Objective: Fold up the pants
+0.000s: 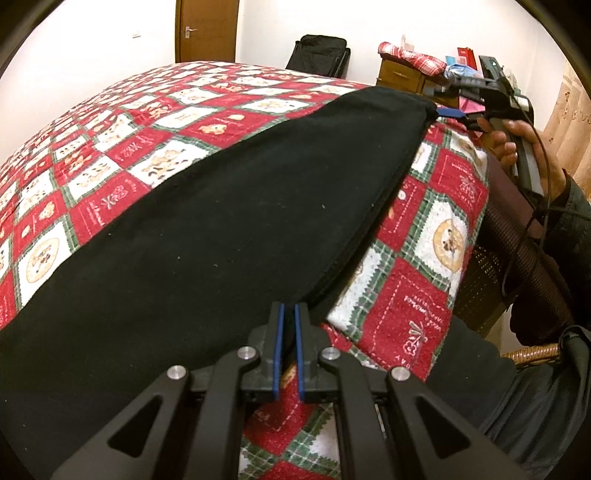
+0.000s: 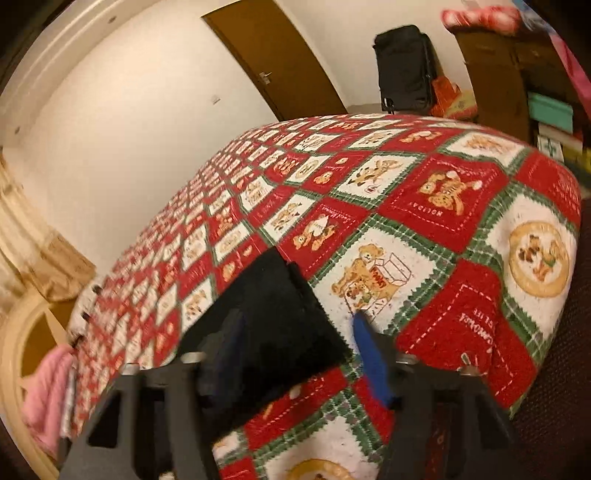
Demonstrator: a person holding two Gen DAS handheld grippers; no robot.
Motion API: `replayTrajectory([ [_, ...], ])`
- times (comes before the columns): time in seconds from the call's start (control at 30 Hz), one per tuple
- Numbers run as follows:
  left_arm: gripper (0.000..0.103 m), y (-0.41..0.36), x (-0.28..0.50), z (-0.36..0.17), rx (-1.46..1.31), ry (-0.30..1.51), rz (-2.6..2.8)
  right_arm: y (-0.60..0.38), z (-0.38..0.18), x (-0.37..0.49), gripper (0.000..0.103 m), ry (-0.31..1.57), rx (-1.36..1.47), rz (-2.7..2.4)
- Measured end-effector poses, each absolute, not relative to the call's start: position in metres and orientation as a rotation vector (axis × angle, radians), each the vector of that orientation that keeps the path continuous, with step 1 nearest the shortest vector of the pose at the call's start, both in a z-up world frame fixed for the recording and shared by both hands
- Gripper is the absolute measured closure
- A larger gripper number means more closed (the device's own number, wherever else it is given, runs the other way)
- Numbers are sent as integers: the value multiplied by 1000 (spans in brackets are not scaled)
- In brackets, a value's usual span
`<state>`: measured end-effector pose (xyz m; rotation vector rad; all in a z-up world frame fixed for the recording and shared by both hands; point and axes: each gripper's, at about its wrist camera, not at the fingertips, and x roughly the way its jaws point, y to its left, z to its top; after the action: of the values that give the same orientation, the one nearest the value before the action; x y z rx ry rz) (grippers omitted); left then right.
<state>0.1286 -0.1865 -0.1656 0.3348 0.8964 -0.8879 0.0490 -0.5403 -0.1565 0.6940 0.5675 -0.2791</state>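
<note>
Black pants [image 1: 240, 206] lie flat in a long band across the quilted bed [image 1: 177, 122]. My left gripper [image 1: 289, 310] is shut on their near edge, blue pads pinching the black fabric at the bed's near side. At the pants' far corner, a person's hand [image 1: 506, 140] holds my right gripper [image 1: 456, 113], its blue pad just beside the cloth. In the right wrist view that corner of the pants [image 2: 273, 295] lies on the quilt [image 2: 406, 206] between the spread fingers of the right gripper [image 2: 299, 328], which is open; the pads do not press on it.
The bed edge drops off on the right, next to a wicker chair [image 1: 532, 356]. A black suitcase [image 1: 317, 55], a wooden door [image 1: 207, 29] and a cluttered wooden cabinet [image 1: 402, 75] stand beyond the bed. A pink cloth [image 2: 48, 398] hangs at the left.
</note>
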Motion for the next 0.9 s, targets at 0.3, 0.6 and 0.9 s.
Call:
replayTrajectory([
  [0.3, 97, -184, 128, -164, 338, 893, -888, -536, -149, 43, 99, 562, 603, -263],
  [0.6, 97, -177, 133, -166, 316, 907, -894, -540, -152, 41, 99, 597, 540, -303],
  [0.9, 96, -157, 117, -136, 287, 809, -878, -519, -122, 32, 34, 516, 421, -396],
])
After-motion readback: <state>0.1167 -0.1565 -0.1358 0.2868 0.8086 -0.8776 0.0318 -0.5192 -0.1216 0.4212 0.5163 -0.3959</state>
